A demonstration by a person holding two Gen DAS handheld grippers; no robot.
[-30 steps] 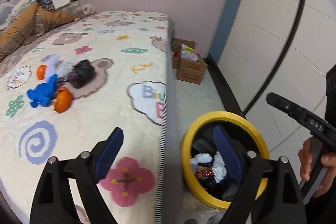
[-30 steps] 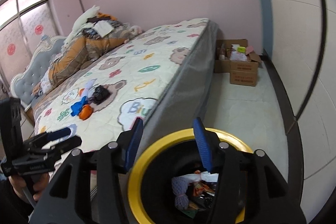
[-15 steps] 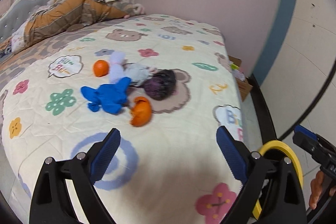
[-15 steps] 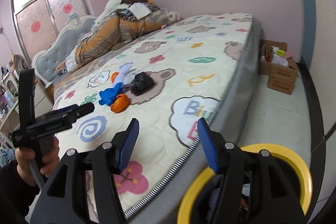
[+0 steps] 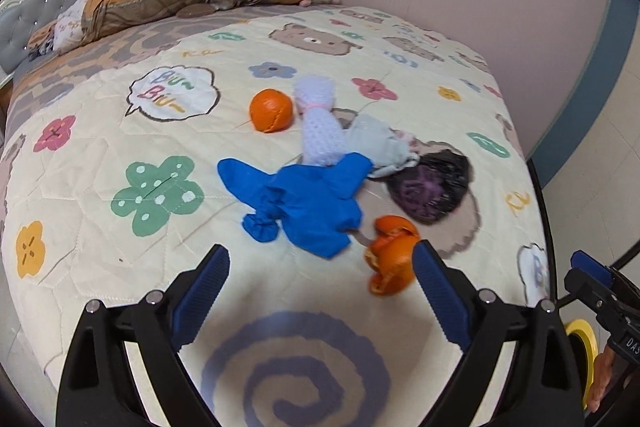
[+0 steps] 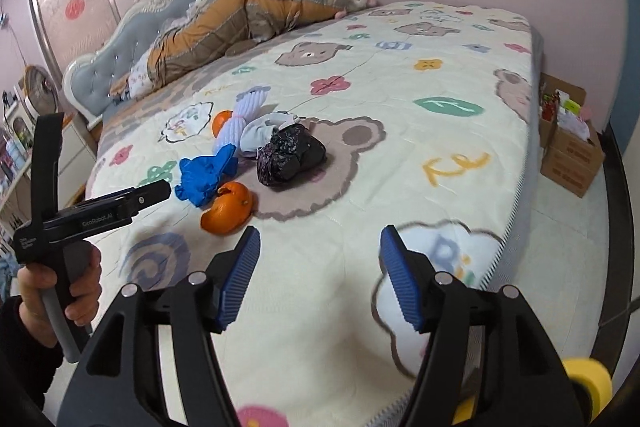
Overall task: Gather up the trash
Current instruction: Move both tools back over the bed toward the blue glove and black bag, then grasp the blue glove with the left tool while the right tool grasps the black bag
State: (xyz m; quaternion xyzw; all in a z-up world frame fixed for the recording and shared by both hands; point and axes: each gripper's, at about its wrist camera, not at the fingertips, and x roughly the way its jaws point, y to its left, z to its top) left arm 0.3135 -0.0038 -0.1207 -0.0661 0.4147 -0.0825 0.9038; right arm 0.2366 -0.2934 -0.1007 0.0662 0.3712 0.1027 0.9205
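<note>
The left gripper (image 5: 320, 267) hangs over the cream quilted bedspread with bear and flower prints (image 5: 120, 131), its blue-padded jaws spread wide with nothing between them. The right gripper (image 6: 318, 259) is likewise wide open and empty, held above the near corner of the bed. The litter lies in a loose cluster on the spread: a crumpled blue rubber glove (image 5: 304, 203), a split orange peel shell (image 5: 390, 263), a crinkled black plastic bag (image 5: 430, 187), a pale lilac knitted bundle tied with a band (image 5: 320, 123), a grey-white wad of cloth or paper (image 5: 376, 143) and a whole-looking orange fruit or peel ball (image 5: 271, 110) at the far side. The glove lies directly ahead of the left gripper, just beyond its fingertips, with its long axis running crosswise to the fingers; the peel shell sits just beside the inside of the left gripper's right-hand finger. The left gripper is plainly the nearer tool; the right one stands well apart from the cluster. A yellow-rimmed bin (image 6: 588, 383) shows only partly, beside the bed.
</note>
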